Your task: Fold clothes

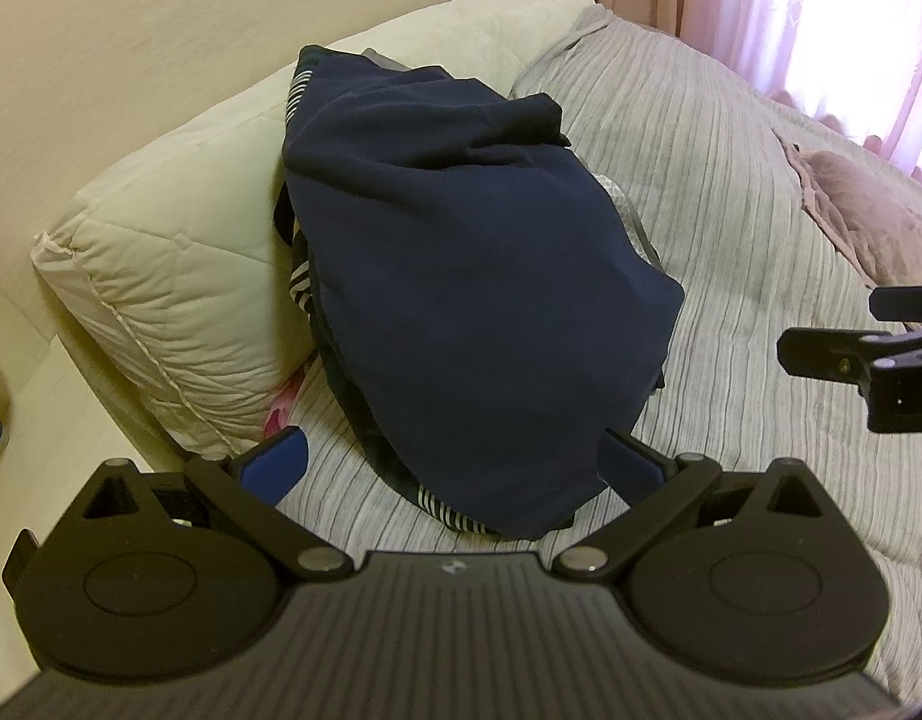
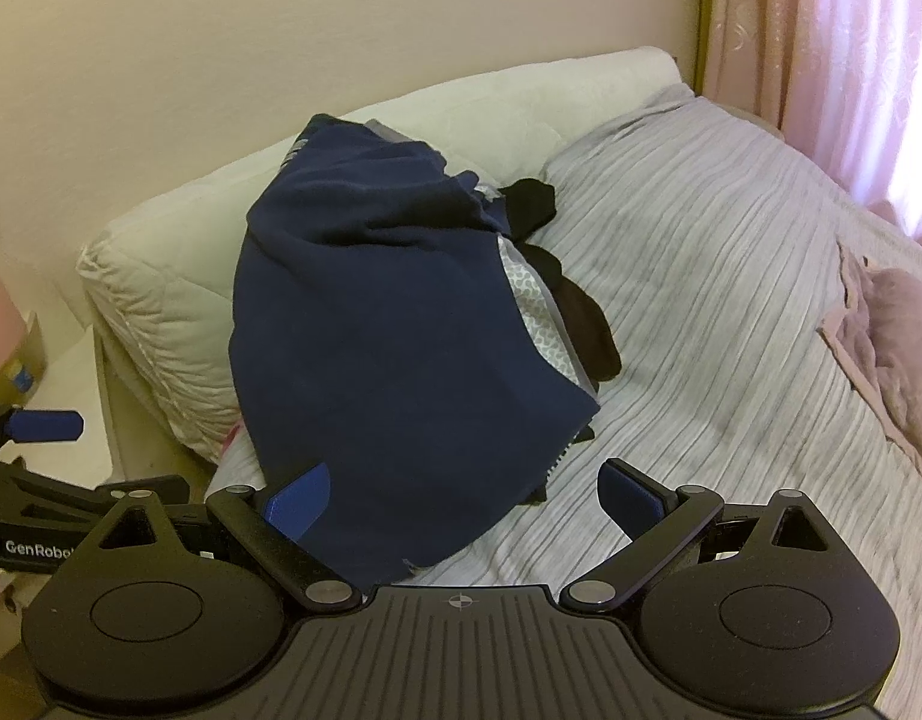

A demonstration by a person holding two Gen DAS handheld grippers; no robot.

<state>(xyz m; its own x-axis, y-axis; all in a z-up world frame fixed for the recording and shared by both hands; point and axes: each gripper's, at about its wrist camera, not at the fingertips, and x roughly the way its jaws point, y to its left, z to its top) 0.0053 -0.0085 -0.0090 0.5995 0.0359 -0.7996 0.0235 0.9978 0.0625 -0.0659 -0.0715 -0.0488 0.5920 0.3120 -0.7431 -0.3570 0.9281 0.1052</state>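
A rumpled navy fleece garment (image 1: pixel 479 276) lay heaped over striped and black clothes against the cream quilted pillow (image 1: pixel 161 264) at the bed's (image 1: pixel 731 192) head edge. The left tool (image 1: pixel 452 468) and right tool (image 2: pixel 464 501) hovered spread wide, holding nothing.

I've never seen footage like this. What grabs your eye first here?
A heap of clothes topped by a navy garment sits mid-bed on the grey striped bedspread, leaning against a cream quilted pillow by the wall. Low in each view, the left gripper and right gripper hang open just short of the heap.
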